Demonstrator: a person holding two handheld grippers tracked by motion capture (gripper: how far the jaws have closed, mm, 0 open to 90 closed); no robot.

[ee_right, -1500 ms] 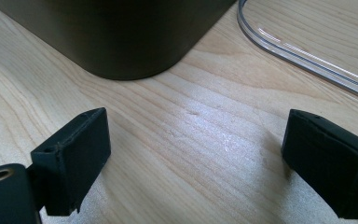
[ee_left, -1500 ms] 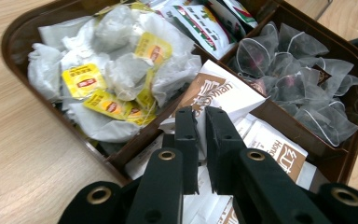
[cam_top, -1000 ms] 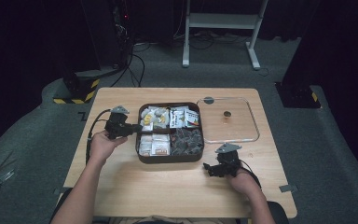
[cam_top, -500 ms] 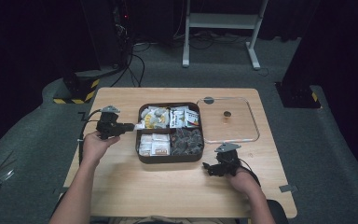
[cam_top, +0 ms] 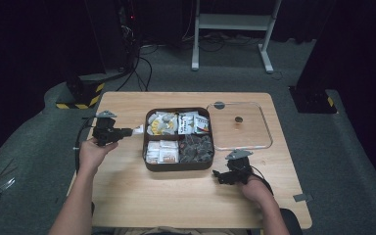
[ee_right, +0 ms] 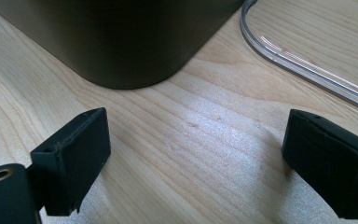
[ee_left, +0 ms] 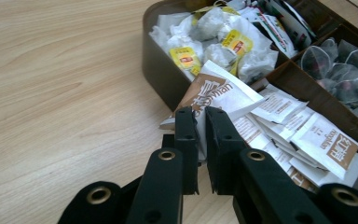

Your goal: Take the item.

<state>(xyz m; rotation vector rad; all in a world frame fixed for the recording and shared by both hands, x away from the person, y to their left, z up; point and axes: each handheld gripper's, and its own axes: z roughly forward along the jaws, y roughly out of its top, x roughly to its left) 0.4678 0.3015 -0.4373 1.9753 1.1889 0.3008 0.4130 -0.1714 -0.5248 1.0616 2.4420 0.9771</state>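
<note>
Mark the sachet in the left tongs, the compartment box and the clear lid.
sachet (ee_left: 216, 91), left gripper view, its brown-and-white face.
compartment box (cam_top: 178, 167), high view, its near wall.
clear lid (cam_top: 268, 132), high view, its right rim.

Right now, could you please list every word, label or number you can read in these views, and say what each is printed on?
"...man": the end of a brown word on the white and brown sachet pinched in the left gripper.
Brown print on the sachets in the tray: too blurred to read.
Yellow tea bag tags: red mark, unreadable.
</note>
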